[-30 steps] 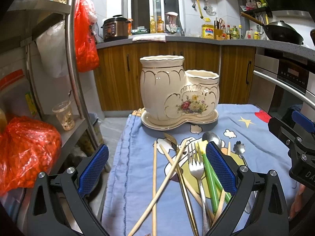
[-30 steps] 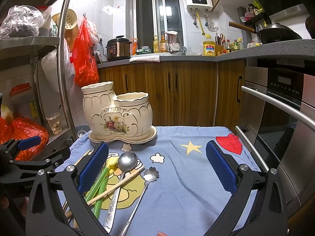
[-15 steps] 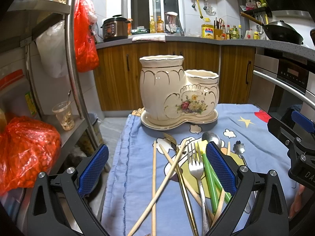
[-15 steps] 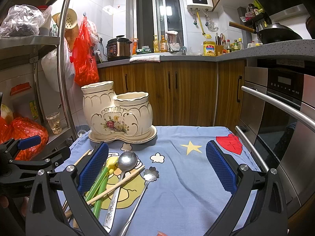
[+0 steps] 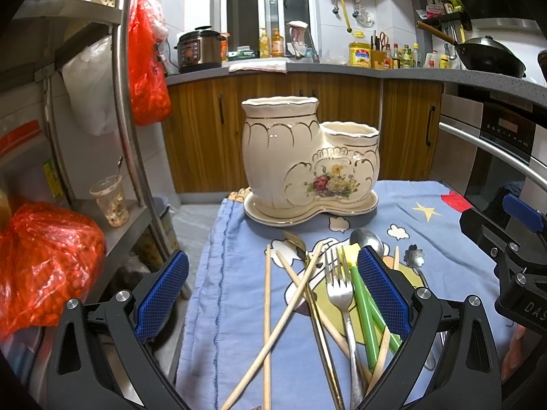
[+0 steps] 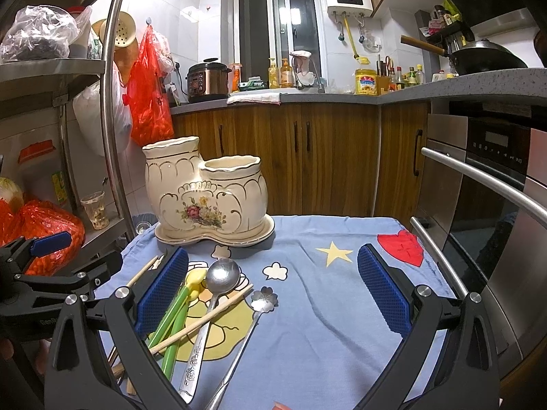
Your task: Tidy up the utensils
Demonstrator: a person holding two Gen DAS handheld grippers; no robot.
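Counter: I see the blue cartoon-print cloth (image 6: 342, 294) covering the whole top; everything I need sits on its left half, and I judge the right half was kept bare as working room
Holder: the cream two-pot ceramic holder (image 5: 307, 160) stands upright on its own saucer at the far edge toward the left corner, tall pot on the left and short pot on the right; both mouths look empty from here, so I judge sorting has not begun
Left gripper: my left gripper (image 5: 270, 294) hovers over the near-left part of the cloth with its fingers spread wide and holding nothing; the heap lies between and just beyond the blue pads, which I read as lining up for a first pick
Right gripper: my right gripper (image 6: 270, 292) hangs above the middle of the cloth, fingers released and empty, its left pad just beside the green sticks
Heap: the utensils lie crossed on one another near the near edge, so I expect one lift may drag a neighbour
Chopsticks: pale wooden chopsticks (image 5: 266, 307) point toward the holder
Green sticks: the green chopsticks (image 6: 172, 321) lie under a wooden one
Fork: the steel fork (image 5: 345, 304) rests tines toward the far edge
Spoons: the round spoon (image 6: 213, 294) and the flower-tipped spoon (image 6: 254, 311) lie side by side, apart at the bowls
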